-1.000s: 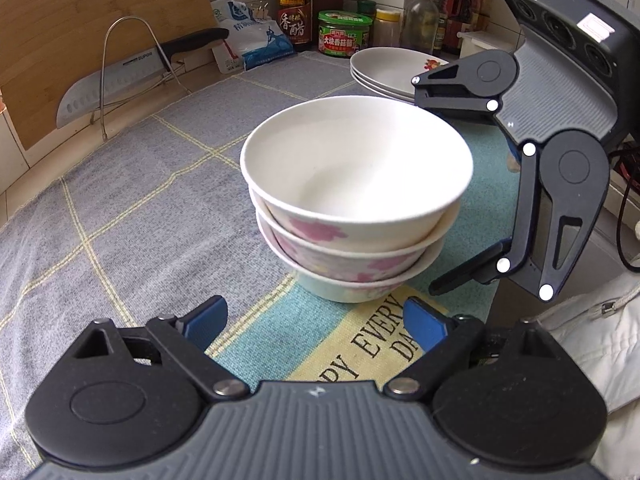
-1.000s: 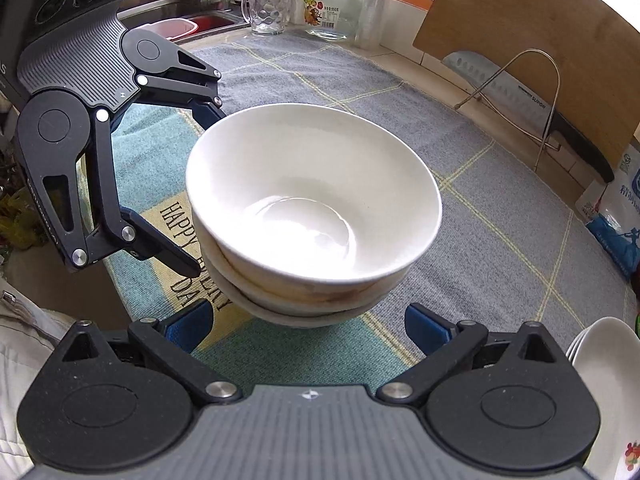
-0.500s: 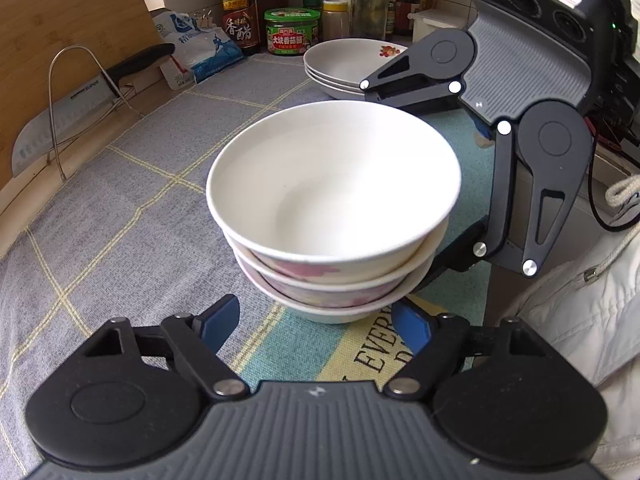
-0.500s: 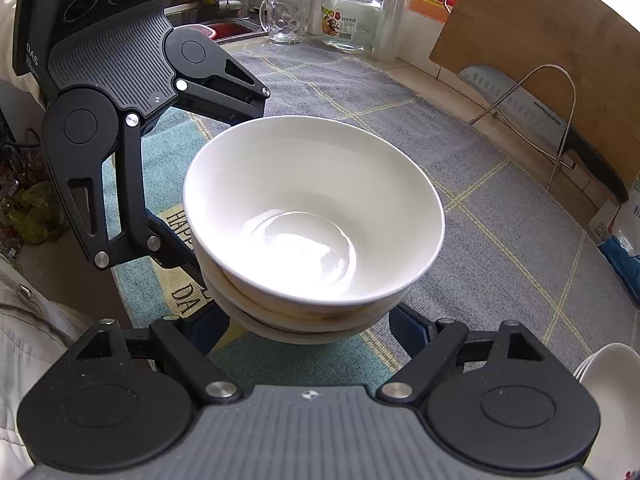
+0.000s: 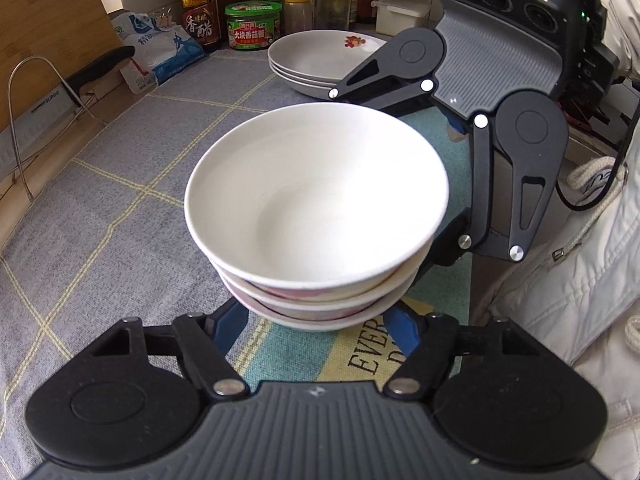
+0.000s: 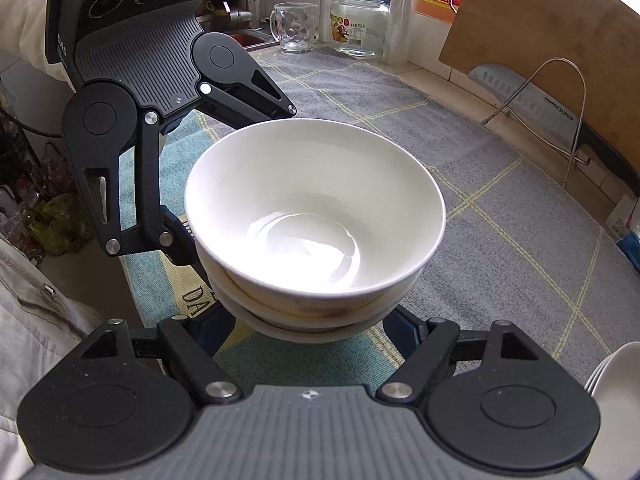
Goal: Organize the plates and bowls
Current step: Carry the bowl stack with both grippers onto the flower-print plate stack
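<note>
1. The bowl stack (image 5: pixel 316 216) (image 6: pixel 312 216), three white bowls nested, sits between both grippers over the teal part of the mat (image 5: pixel 100 208) (image 6: pixel 500 208) on the surface; whether its base touches the mat cannot be told.
2. The left gripper (image 5: pixel 314 326) (image 6: pixel 208 184) has its jaws wide apart, one blue pad on each side of the lowest bowl, close to its wall; contact cannot be told.
3. The right gripper (image 6: pixel 314 326) (image 5: pixel 404 184) faces it from the opposite side, jaws likewise spread around the base of the stack, with the pads hidden under the rims.
4. Behind the stack in the left wrist view, well apart, stands a plate stack (image 5: pixel 320 60) with a red motif; its edge shows at the lower right of the right wrist view (image 6: pixel 612 372).
5. At the mat's far edge lean a cutting board (image 6: pixel 540 20) (image 5: pixel 44 36), a knife (image 6: pixel 560 112) in a wire rack (image 6: pixel 572 120), and a blue-and-white bag (image 5: pixel 160 50).
6. Bottles and jars line the wall, among them a vinegar bottle (image 5: pixel 199 12), a green-lidded tub (image 5: pixel 252 26), a glass jar (image 6: pixel 360 20) and a glass mug (image 6: pixel 296 26).
</note>
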Available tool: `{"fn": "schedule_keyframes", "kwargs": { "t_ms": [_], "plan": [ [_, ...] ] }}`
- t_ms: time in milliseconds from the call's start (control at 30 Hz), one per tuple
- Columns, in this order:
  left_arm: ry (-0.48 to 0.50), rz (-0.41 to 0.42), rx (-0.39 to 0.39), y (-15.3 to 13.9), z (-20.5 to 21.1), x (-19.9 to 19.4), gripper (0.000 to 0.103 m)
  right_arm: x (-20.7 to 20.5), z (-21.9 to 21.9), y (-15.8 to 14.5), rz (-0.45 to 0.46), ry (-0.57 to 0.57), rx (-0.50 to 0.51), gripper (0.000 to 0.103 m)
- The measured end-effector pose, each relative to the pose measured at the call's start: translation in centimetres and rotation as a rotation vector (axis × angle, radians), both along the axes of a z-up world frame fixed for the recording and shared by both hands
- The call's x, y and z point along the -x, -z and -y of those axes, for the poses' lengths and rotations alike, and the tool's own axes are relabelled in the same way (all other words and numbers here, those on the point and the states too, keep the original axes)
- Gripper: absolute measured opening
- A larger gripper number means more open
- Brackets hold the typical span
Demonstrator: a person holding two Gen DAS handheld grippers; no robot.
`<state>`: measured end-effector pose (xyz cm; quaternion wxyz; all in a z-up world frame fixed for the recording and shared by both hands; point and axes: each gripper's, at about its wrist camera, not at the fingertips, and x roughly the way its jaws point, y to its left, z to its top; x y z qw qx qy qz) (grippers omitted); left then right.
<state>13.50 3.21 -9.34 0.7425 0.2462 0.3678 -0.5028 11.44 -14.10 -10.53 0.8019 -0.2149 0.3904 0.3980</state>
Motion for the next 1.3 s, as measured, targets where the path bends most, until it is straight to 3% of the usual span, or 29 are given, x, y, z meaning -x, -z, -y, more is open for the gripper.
{"fn": "schedule_keyframes", "kwargs": {
  "t_ms": [1300],
  "plan": [
    [0.078, 0.04, 0.037, 0.4, -0.4, 0.2, 0.076, 0.0, -1.1, -0.3, -0.017, 0.045, 0.067, 0.084]
  ]
}}
